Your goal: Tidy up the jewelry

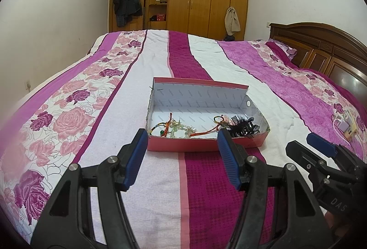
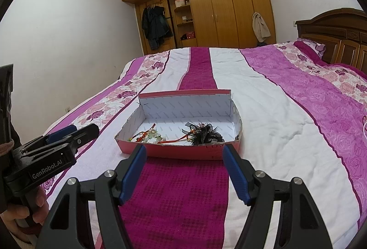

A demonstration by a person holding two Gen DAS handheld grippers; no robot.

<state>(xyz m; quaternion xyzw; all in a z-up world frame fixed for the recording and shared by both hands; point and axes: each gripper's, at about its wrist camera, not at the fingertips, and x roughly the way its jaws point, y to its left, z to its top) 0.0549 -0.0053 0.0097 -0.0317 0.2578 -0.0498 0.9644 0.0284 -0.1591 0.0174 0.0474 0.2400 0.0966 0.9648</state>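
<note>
Your left gripper (image 1: 182, 138), black with blue pads, fills the bottom of the left wrist view with its jaws apart and nothing between them. Your right gripper (image 2: 184, 153) sits the same way at the bottom of its own view, spread wide and empty. Both point at the shallow pink cardboard box with a white printed lining (image 1: 201, 145), which lies mid-frame on the purple, white and rose-patterned bedspread (image 1: 128, 93). In the box, a tangle of red cord and pale green beaded jewelry (image 1: 176, 128) lies at the left, and a black feathered hair clip (image 2: 204, 133) lies at the right, well apart from your pads.
</note>
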